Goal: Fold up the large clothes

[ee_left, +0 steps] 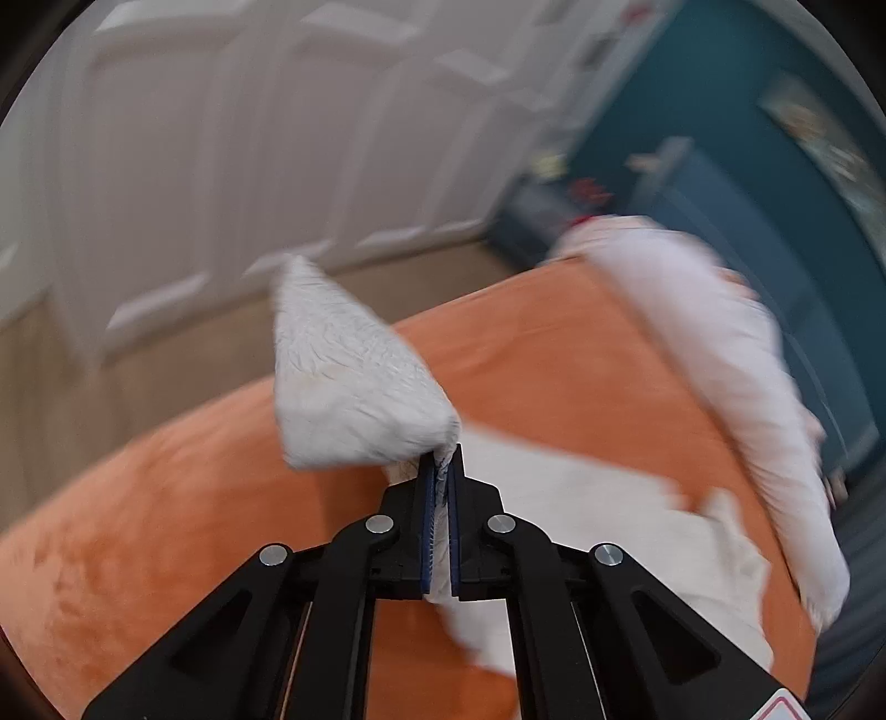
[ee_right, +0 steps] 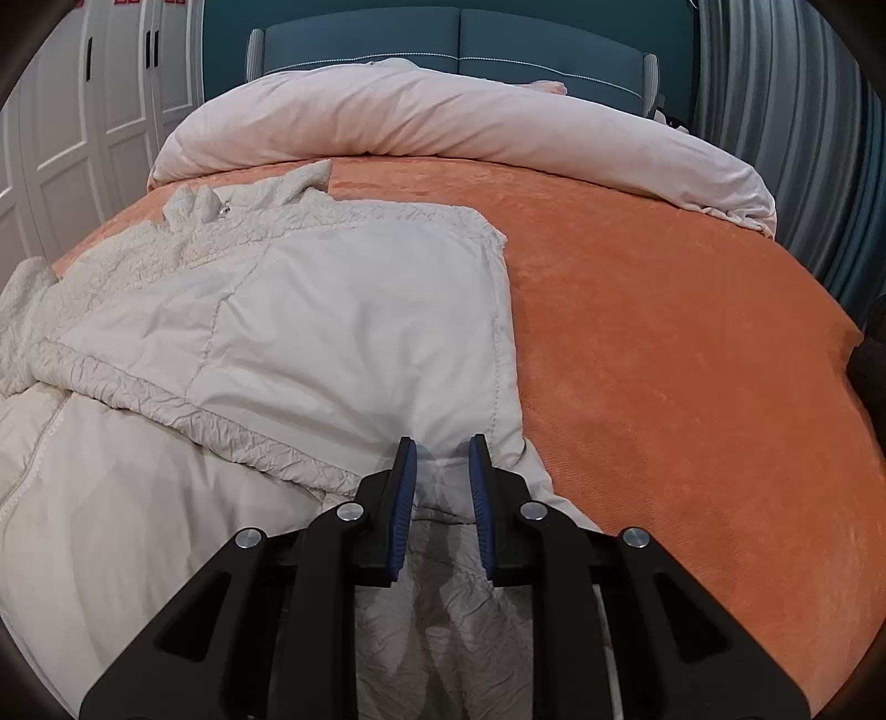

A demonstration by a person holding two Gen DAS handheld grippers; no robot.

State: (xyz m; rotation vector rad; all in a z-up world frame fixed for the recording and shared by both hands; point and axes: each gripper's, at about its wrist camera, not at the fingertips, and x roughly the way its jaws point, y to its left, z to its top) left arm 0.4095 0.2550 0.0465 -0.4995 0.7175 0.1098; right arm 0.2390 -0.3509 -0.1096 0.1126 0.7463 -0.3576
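A large off-white padded jacket (ee_right: 343, 310) with a fleecy lining (ee_right: 166, 260) lies spread over the left half of an orange bed cover (ee_right: 664, 332). My right gripper (ee_right: 443, 448) sits at the jacket's near edge, its blue pads narrowly apart and pinching a raised fold of the padded cloth. In the blurred left wrist view, my left gripper (ee_left: 441, 454) is shut on a crinkled sleeve end (ee_left: 343, 376), which stands up above the bed. The rest of the jacket (ee_left: 581, 498) lies on the cover below and to the right of it.
A rolled pale duvet (ee_right: 443, 127) lies across the head of the bed before a teal headboard (ee_right: 459, 39). White wardrobe doors (ee_right: 72, 138) stand at the left, and a grey curtain (ee_right: 786, 111) hangs at the right. Wood-toned floor (ee_left: 55, 387) runs beside the bed.
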